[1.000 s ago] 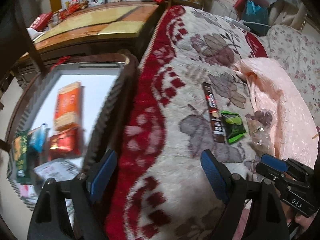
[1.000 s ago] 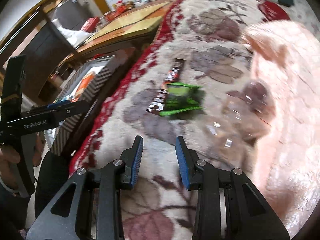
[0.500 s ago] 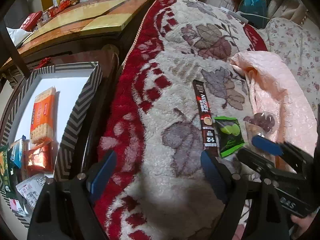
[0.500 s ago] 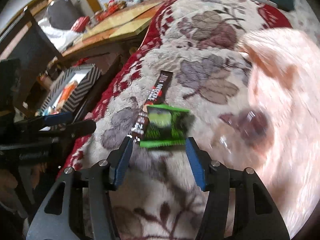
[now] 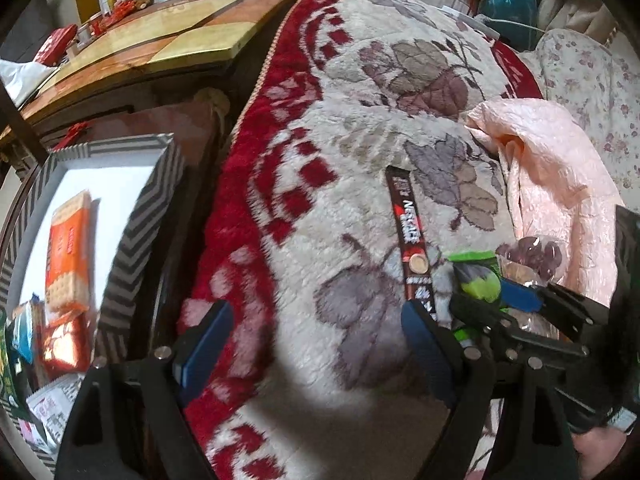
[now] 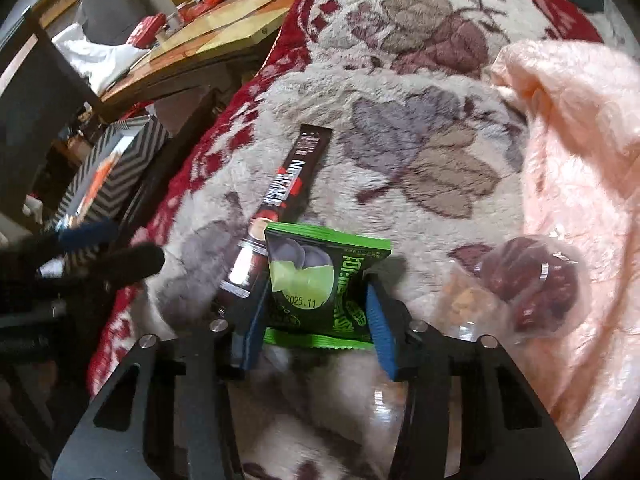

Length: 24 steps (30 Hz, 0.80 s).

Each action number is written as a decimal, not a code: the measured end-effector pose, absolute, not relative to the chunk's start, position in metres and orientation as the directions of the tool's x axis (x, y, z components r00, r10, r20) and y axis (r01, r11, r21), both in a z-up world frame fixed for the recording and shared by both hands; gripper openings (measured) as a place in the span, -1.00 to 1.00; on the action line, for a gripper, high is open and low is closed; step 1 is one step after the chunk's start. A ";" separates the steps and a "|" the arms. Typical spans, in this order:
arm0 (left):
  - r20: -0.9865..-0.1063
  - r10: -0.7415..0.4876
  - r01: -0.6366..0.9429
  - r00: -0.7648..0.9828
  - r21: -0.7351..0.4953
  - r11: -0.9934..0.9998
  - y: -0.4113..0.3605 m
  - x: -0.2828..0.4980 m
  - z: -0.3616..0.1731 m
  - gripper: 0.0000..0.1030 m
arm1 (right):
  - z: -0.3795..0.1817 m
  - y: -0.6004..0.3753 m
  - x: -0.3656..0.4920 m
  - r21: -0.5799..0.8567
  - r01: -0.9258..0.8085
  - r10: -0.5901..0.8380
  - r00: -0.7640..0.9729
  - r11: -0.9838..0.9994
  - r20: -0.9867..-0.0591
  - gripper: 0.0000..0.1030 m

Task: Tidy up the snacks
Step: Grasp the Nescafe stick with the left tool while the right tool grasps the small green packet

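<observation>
Farthest left of the green snack packet stands the chevron-striped box (image 5: pixel 136 236), an open cardboard tray with a white floor. It already holds an orange cracker pack (image 5: pixel 66 252), a red foil pouch (image 5: pixel 64 346) and other wrappers, so it is probably the collecting place. It sits below the edge of the plush floral blanket (image 5: pixel 320 208), thick, fuzzy pile in cream, red and mauve, draped over what looks like a bed or sofa.

The left hand-held gripper (image 5: pixel 316 348) hangs over the blanket's red border, between the box and the packet, jaws spread wide and empty, apparently waiting.

Just left of the packet, with the packet's edge overlapping it, lies a long, narrow, dark Nescafé coffee stick (image 6: pixel 280 200), flat and glossy.

The green snack packet (image 6: pixel 320 280) itself is a small crinkled foil pillow with crimped ends, lying flat on the pile. The right hand-held gripper (image 6: pixel 316 328) straddles it, a blue pad at each side edge, closing in but not visibly pinching yet; the low approach suits a thin wrapper on soft fabric.

Right of the packet rests a clear plastic bag (image 6: pixel 520 280) of dark dried fruit, and beyond it a crinkled pink quilted cloth (image 6: pixel 580 140).
</observation>
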<state>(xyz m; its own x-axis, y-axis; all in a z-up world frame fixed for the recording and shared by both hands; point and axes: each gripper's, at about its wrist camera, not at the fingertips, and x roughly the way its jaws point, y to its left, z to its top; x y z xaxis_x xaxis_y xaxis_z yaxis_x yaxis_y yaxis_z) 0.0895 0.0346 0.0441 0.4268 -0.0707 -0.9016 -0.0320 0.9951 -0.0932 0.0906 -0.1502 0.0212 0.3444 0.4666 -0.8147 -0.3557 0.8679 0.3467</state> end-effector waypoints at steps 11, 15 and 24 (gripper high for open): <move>-0.918 -0.101 0.017 0.382 -0.103 0.995 -0.011 0.133 0.030 0.69 | 0.022 -0.190 0.087 0.392 -0.327 0.497 0.360 0.860 -0.790 -0.25; -0.937 -0.102 0.018 0.333 -0.102 0.995 -0.019 0.146 0.013 0.59 | 0.020 -0.191 0.086 0.405 -0.330 0.511 0.370 0.853 -0.775 -0.25; -0.925 -0.102 0.040 0.366 -0.094 0.995 -0.011 0.137 0.009 -0.28 | 0.017 -0.192 0.085 0.430 -0.338 0.538 0.366 0.837 -0.760 -0.25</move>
<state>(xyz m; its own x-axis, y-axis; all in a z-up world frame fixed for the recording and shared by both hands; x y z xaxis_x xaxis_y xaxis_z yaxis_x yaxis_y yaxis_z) 0.1373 -0.0108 0.0086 0.3664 -0.1023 -0.9248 0.0400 0.9948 -0.0942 0.0847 -0.1915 0.0165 0.3659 0.5377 -0.7596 -0.3375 0.8373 0.4301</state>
